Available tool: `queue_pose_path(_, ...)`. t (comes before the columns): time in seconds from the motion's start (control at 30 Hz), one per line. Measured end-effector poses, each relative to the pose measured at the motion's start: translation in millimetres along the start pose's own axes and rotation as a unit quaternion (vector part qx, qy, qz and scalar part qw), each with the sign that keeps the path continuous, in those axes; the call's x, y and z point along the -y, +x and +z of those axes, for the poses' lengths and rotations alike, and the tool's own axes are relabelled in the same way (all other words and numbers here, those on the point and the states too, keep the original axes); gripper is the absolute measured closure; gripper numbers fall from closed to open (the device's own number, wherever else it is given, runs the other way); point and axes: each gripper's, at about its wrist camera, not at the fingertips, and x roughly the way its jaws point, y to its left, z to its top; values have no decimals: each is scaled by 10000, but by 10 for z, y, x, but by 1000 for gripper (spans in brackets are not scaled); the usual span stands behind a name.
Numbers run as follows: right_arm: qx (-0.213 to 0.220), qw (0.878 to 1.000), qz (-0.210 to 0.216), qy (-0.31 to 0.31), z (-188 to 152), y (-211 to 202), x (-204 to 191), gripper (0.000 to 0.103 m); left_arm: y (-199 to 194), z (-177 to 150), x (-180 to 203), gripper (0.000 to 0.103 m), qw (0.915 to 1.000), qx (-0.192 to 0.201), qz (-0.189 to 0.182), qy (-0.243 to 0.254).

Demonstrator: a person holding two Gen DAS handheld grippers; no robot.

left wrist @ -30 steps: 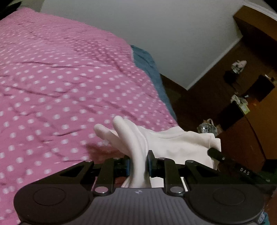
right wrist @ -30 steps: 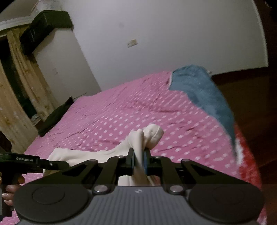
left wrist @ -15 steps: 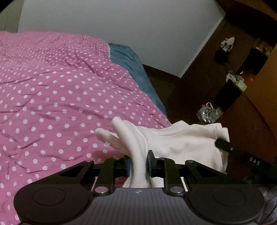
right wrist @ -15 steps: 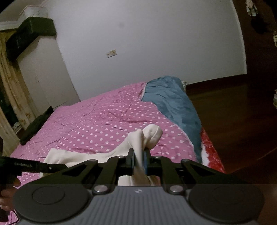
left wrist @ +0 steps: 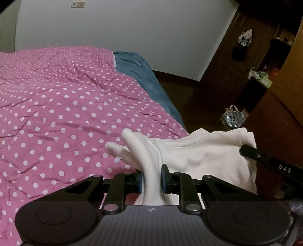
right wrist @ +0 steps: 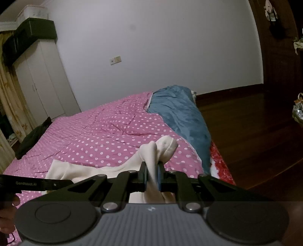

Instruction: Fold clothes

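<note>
Gripping a bunched fold of the cream garment (left wrist: 198, 153), the left gripper (left wrist: 151, 178) has its jaws clamped on the cloth, which bulges up past the pads and hangs below them. The right gripper (right wrist: 151, 176) pinches another bunch of the same garment (right wrist: 151, 157) just as tightly, a rounded end of fabric poking up above its jaws. Neither grip has changed over the last second.

The garment is stretched between the two tools, held at the near edge of the bed (left wrist: 56, 113); in the left view its far part drapes toward the right gripper's black body, in the right view it trails left over the pink dotted quilt (right wrist: 94, 136).

What differs is the outlook. A second ago the left camera was rolled, with the quilt slanting steeply across the picture; now the quilt lies nearly level, a wall socket (left wrist: 77, 4) has come into sight, and more of the blue blanket (left wrist: 144, 79) and dark floor shows. The right camera has swung too: the wardrobe (right wrist: 37, 79) has slid left and more floor (right wrist: 255, 132) appears on the right.
</note>
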Motion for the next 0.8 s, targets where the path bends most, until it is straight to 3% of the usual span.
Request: queue_pose_path(0.8,-79,9997,-210,7,-36,45,61,94,107,-19,113,83,9996,-51,160,212)
